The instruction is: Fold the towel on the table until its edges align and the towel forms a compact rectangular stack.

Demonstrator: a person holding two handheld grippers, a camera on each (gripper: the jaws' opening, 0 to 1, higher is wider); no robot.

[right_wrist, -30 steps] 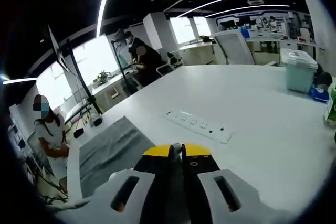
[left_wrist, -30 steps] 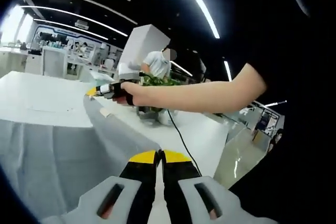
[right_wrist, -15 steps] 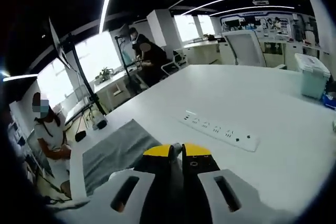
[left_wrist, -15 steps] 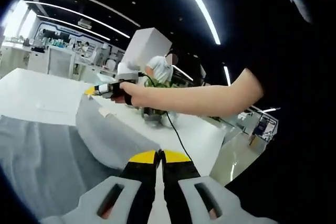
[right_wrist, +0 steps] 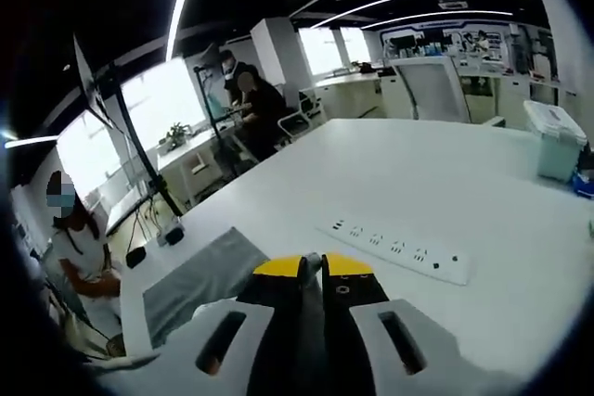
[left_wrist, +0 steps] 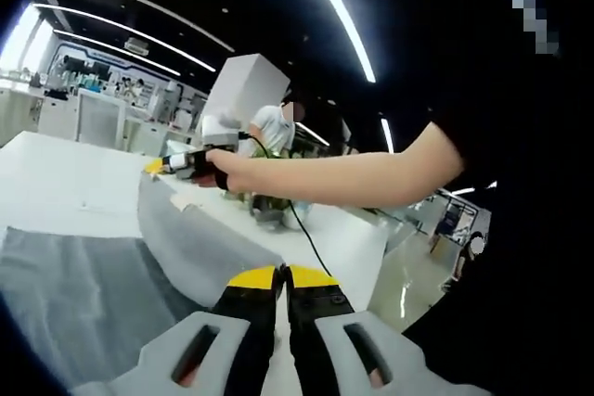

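Gripping a lifted edge of the grey towel (left_wrist: 111,275), the left tool (left_wrist: 281,277) has its yellow-tipped jaws pressed together on the cloth at the bottom of the left gripper view. From there the fabric rises as a raised fold toward the right tool (left_wrist: 160,165), which enters that view held in the person's hand (left_wrist: 223,170) at the end of a bare forearm; its yellow tip sits at the top of the lifted fold, with the cloth hanging from it. A black cable (left_wrist: 311,243) trails down from that hand. The rest of the towel lies flat on the white surface (left_wrist: 56,192) below and to the left of the fold.

In the right gripper view the right tool (right_wrist: 311,267) is closed too, with a sliver of grey cloth caught between its jaws. A flat part of the towel (right_wrist: 200,275) lies on the white surface (right_wrist: 418,183) just left of the jaws. A white power strip (right_wrist: 399,251) rests on the surface to the right, well apart from the towel, and a pale storage box with a lid (right_wrist: 561,139) stands near the far right edge
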